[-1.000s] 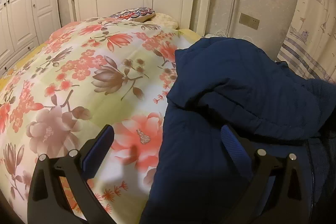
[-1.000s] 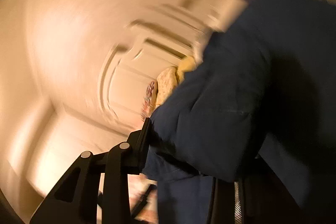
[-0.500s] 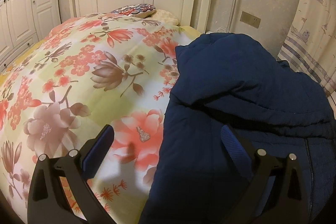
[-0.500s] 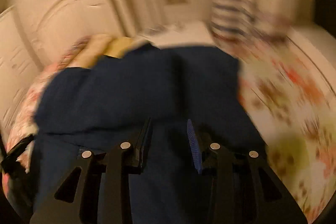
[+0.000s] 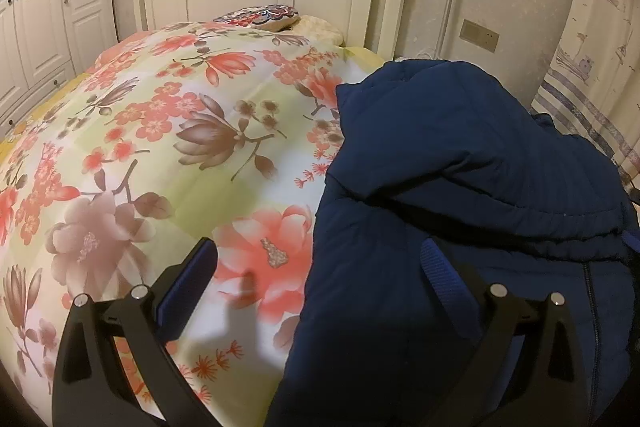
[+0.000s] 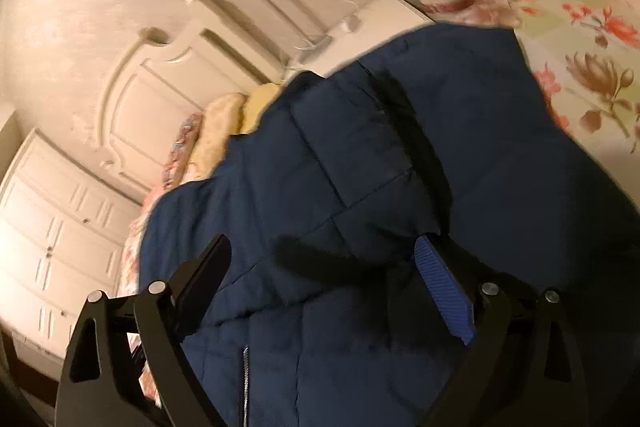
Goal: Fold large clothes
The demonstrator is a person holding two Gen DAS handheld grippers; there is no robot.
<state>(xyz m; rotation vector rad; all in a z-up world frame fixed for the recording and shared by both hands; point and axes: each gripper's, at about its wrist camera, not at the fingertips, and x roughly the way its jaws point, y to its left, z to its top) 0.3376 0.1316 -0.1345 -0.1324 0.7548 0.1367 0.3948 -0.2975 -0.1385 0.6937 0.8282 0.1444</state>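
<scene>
Seemingly clear of it, each wide-open hand-held gripper (image 5: 318,263) (image 6: 320,263) hovers above the navy jacket (image 5: 460,187) (image 6: 380,167).

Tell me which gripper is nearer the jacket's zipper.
Right, though only by a little. The right gripper hangs open over the navy jacket, its zipper just below its left finger. The left gripper straddles the jacket's edge, the zipper beyond its right finger.
</scene>
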